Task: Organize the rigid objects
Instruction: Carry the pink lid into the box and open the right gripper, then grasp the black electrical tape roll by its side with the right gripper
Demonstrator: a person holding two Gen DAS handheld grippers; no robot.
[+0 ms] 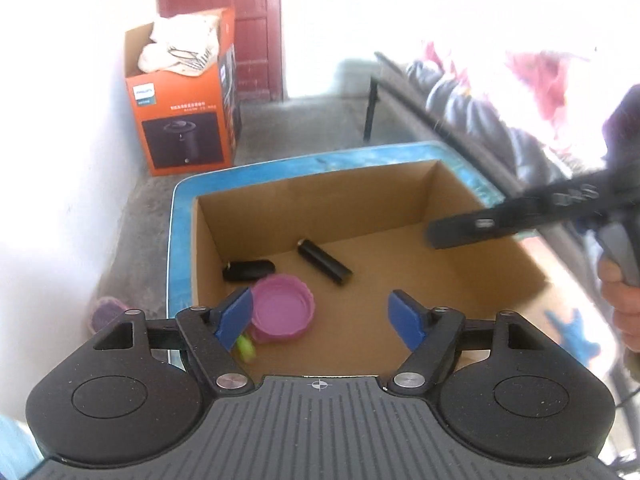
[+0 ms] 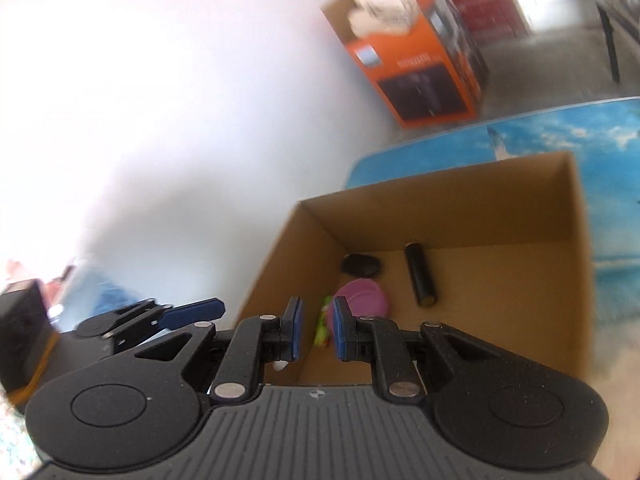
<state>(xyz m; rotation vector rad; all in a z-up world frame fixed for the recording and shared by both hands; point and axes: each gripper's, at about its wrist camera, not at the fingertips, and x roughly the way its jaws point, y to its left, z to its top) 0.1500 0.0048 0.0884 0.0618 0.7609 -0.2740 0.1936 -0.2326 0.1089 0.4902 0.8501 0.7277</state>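
Note:
An open cardboard box (image 1: 400,184) stands on a blue table (image 1: 280,164). On its floor lie a black cylinder (image 1: 324,262), a black oval object (image 1: 248,270), a pink lid (image 1: 282,308) and a small green piece (image 1: 246,350). My left gripper (image 1: 322,316) hovers over the box's near edge, open, with nothing between its blue pads. My right gripper (image 2: 318,328) is above the box's near left corner, shut on nothing. In its view are the box (image 2: 440,208), cylinder (image 2: 420,276), oval object (image 2: 360,264), lid (image 2: 364,298) and green piece (image 2: 322,324).
An orange carton (image 1: 180,120) with white cloth stands on the floor by the white wall. A dark bench with clothes (image 1: 460,100) runs along the right. A hand (image 1: 620,292) holds the right gripper's body (image 1: 500,224) over the box's right side. A purple object (image 1: 106,312) lies on the floor.

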